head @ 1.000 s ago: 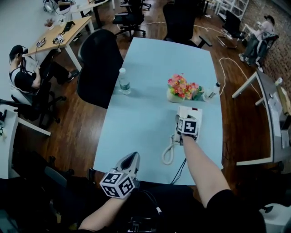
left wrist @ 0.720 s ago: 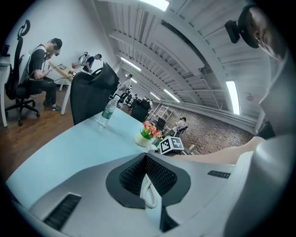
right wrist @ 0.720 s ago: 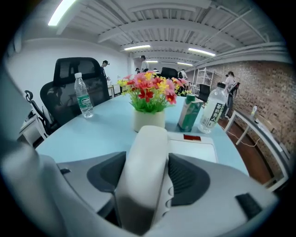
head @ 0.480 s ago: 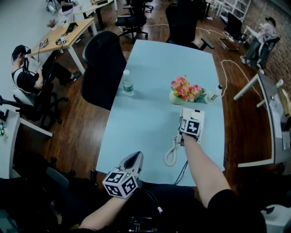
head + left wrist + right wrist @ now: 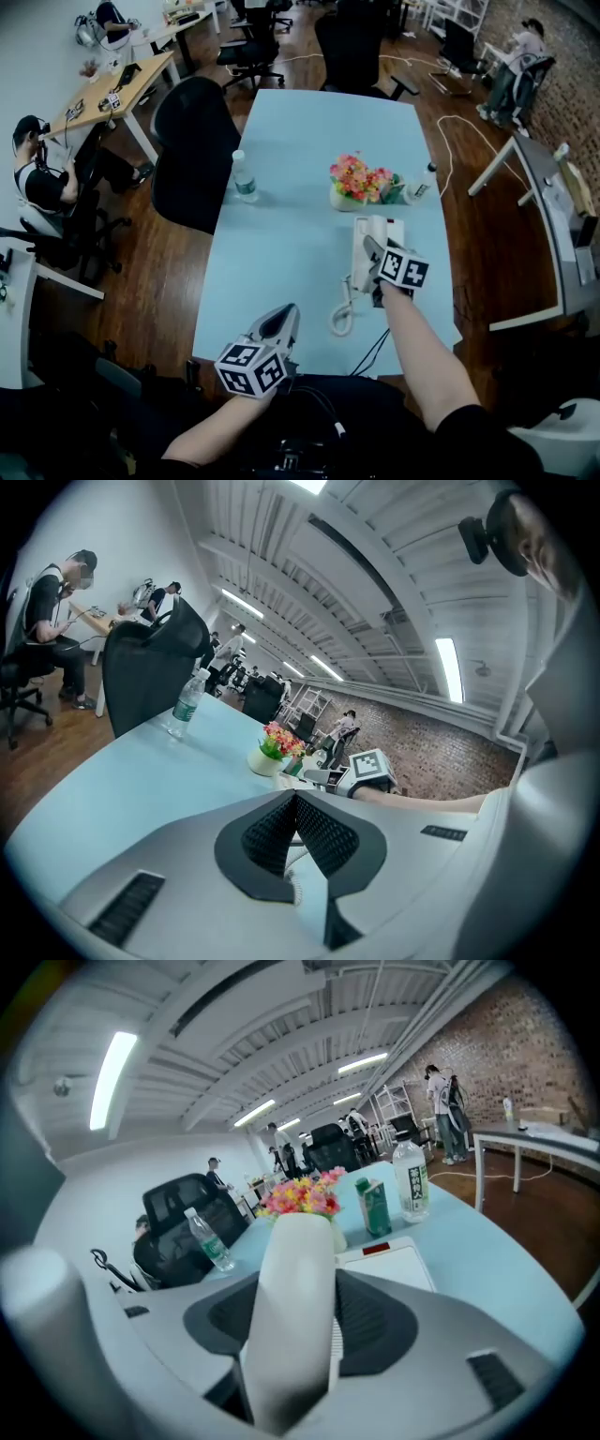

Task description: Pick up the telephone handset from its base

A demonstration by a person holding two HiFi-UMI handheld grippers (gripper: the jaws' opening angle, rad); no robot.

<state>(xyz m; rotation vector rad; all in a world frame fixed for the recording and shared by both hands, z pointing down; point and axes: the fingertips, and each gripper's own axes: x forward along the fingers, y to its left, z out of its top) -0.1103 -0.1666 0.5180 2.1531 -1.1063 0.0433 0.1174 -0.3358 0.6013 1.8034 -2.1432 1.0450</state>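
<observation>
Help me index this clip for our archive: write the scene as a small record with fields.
setting: light blue table in an open office
handset: white, tilted up above the base
right gripper: jaws closing, pads against the handset
left gripper: jaws together, nothing between them, near the table's front edge
cord: coiled, lying on the table by the base
other items: flowers, water bottle, second bottle, green carton
</observation>
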